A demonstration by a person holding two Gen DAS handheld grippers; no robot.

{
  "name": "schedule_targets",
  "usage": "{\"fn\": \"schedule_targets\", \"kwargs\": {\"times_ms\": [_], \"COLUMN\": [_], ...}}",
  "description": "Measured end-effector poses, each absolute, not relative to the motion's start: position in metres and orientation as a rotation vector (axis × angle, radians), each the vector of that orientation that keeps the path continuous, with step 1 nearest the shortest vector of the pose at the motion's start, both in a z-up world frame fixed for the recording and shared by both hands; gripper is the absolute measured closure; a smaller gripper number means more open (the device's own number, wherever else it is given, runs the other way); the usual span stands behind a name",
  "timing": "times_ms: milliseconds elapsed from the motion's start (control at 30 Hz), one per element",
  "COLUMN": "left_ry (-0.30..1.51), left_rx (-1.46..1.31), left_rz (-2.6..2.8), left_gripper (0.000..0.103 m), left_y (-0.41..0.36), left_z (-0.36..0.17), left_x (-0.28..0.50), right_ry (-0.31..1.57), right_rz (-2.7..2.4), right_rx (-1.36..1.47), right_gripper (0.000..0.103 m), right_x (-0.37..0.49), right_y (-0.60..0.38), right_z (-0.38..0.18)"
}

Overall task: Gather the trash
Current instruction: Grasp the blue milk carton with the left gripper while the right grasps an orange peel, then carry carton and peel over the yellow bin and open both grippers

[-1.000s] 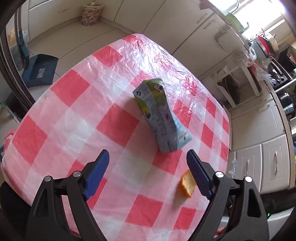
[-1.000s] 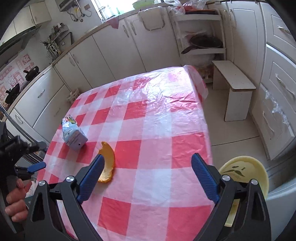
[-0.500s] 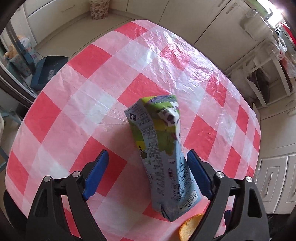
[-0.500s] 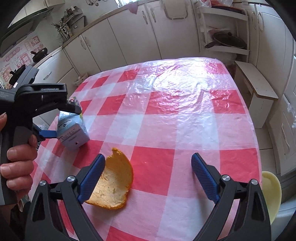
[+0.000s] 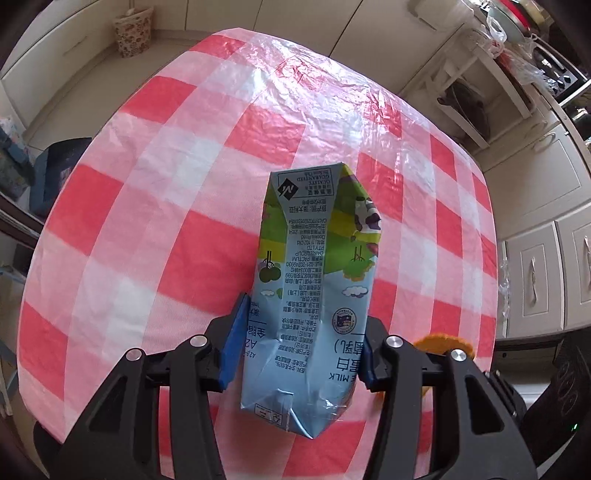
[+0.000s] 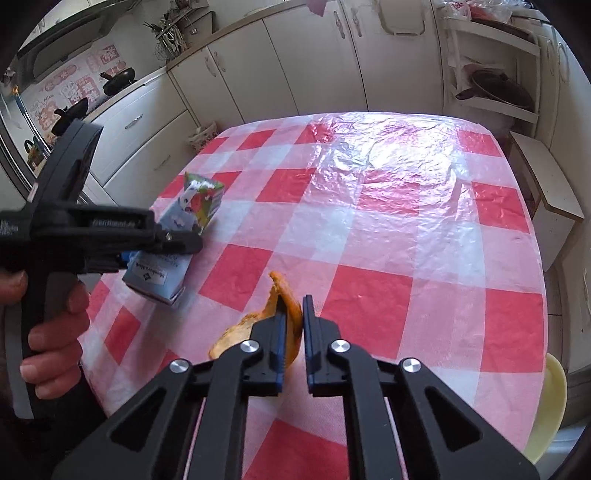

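Observation:
A blue and green milk carton [image 5: 314,280] lies on the red and white checked tablecloth [image 5: 155,206]. My left gripper [image 5: 297,347] is shut on the carton's lower end, blue pads pressed against both its sides. The carton also shows in the right wrist view [image 6: 177,243], held by the left gripper there. An orange peel [image 6: 258,321] sits on the cloth near the front edge. My right gripper [image 6: 294,314] is shut on the peel, its fingers pinching the raised edge. Part of the peel shows behind the left gripper's right finger [image 5: 443,341].
A pale yellow bin [image 6: 546,398] stands on the floor beyond the table's right front corner. A small white stool [image 6: 546,192] stands to the table's right. A patterned basket [image 5: 133,31] and a dark blue box [image 5: 55,166] are on the floor. Cabinets ring the room.
My left gripper moved in over the carton and closed on it. My right gripper came down onto the orange peel and closed on its edge.

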State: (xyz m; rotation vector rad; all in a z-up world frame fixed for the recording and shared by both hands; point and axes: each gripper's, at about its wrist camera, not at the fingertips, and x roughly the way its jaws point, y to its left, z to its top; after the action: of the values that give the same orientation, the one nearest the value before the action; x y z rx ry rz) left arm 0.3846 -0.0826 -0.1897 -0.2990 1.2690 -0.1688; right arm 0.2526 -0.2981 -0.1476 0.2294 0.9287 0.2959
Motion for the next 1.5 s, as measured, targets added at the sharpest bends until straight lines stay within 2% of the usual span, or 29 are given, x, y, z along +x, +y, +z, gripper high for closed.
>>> {"fn": "schedule_targets", "kwargs": {"times_ms": [267,467,833,1100,1400,1467,1500], "left_ry": [1.24,1.2,1.177,1.171,1.149,1.144,1.142], "left_rx": [-0.334,-0.271,-0.132,-0.049,0.036,0.052,0.059], "left_rz": [-0.226,-0.289,-0.513,-0.633,-0.684,-0.689,-0.69], "left_gripper": [0.055,0.055,0.055,0.055,0.055,0.055,0.055], "left_y": [-0.055,-0.075,-0.196,-0.286,-0.349,-0.358,-0.362], "left_z": [-0.18,-0.163,-0.145,-0.142,-0.143,-0.144,-0.145], "left_x": [0.307,0.273,0.244,0.229,0.212,0.209,0.208], "right_ry": [0.914,0.855,0.763,0.824,0.838,0.843,0.842], "right_rz": [0.274,0.202,-0.149,-0.345,-0.41,-0.422,-0.425], "right_rx": [0.224,0.272,0.432,0.425,0.474,0.493,0.505], "right_gripper": [0.095,0.095,0.095,0.095,0.093,0.091,0.079], "right_x": [0.223,0.204,0.15,0.136,0.127,0.126,0.126], "right_y": [-0.317,-0.355,-0.471,-0.501,-0.529,-0.535,-0.536], "right_z": [-0.137,-0.12,-0.114,-0.128,-0.137,-0.139,-0.139]}}
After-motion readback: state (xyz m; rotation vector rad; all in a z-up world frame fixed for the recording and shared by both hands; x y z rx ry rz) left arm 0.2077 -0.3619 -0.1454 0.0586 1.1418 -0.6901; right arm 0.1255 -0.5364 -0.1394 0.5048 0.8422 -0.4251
